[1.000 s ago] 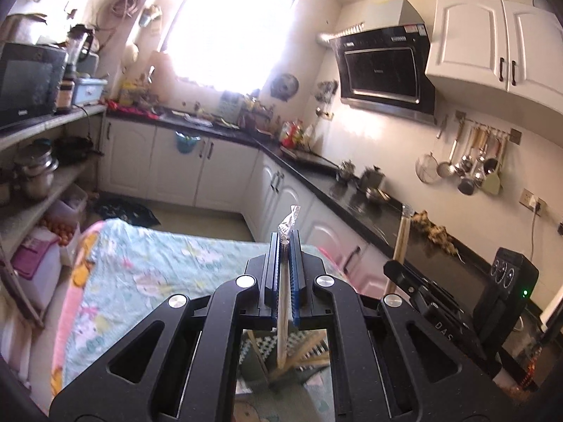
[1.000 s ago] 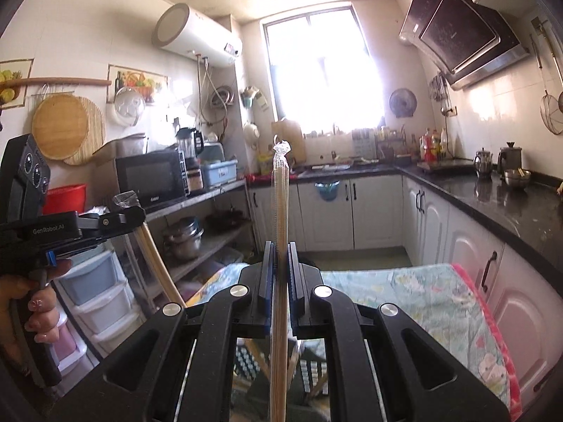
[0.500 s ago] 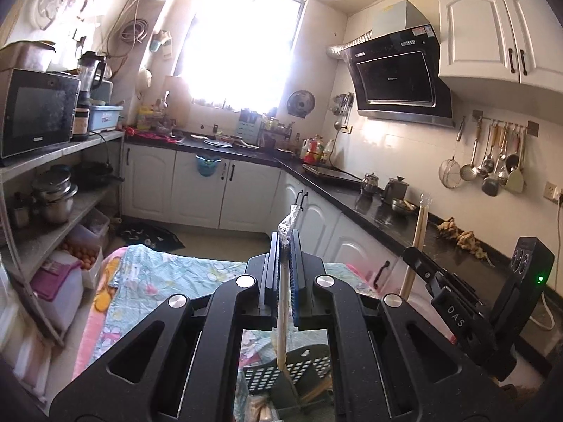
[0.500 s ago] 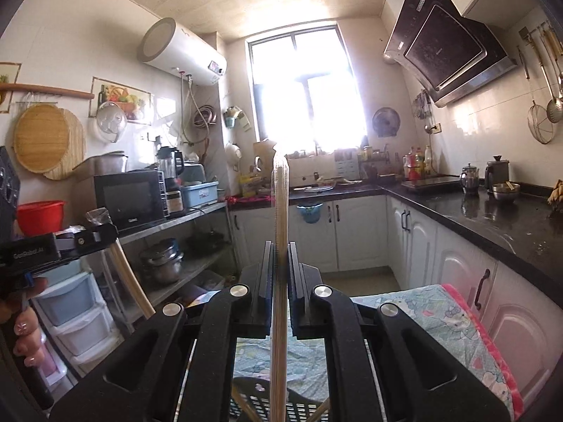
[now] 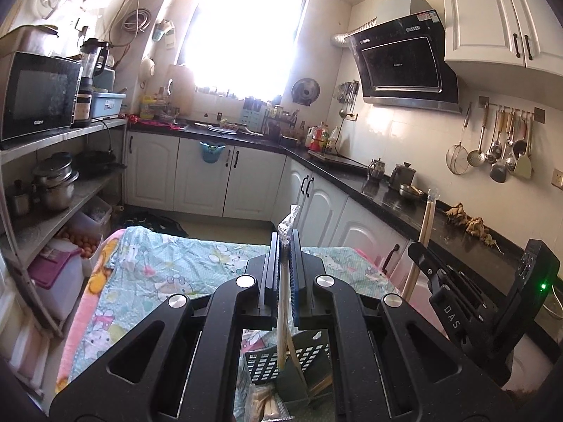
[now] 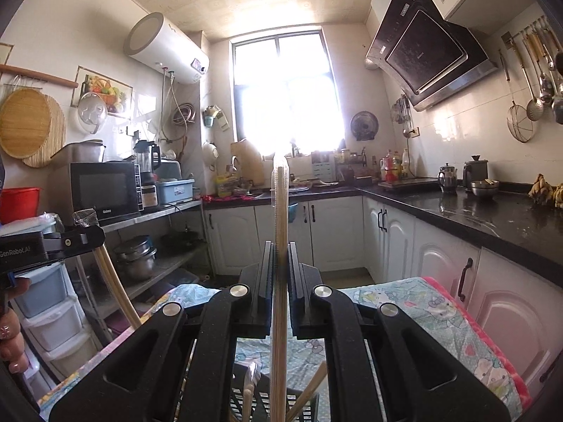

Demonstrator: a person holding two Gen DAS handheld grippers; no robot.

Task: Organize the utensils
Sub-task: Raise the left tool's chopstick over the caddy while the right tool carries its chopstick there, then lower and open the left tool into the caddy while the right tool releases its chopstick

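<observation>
My left gripper (image 5: 285, 242) is shut on a plastic-wrapped pair of chopsticks (image 5: 282, 313) held upright. Their lower end hangs over a black perforated utensil basket (image 5: 306, 355) just below. My right gripper (image 6: 280, 253) is shut on a second wrapped pair of chopsticks (image 6: 280, 204), also upright, above the same basket (image 6: 242, 397), which holds other wooden utensils (image 6: 309, 390). In each view the other gripper shows at the side: the right gripper (image 5: 420, 249) with its chopsticks (image 5: 427, 218), and the left gripper (image 6: 88, 235) with its chopsticks (image 6: 112, 288).
The basket stands on a table under a floral cloth (image 5: 158, 267). A wrapped packet (image 5: 264, 401) lies beside the basket. A black counter (image 6: 475, 207) runs along the right, and a shelf rack with a microwave (image 5: 35, 95) and pots stands on the left. A person's hand (image 6: 14, 320) holds the left gripper.
Both grippers have sunk with their chopsticks. The basket below looks larger and closer, and the lower ends of the chopsticks now reach down to it. Both grips are unchanged.
</observation>
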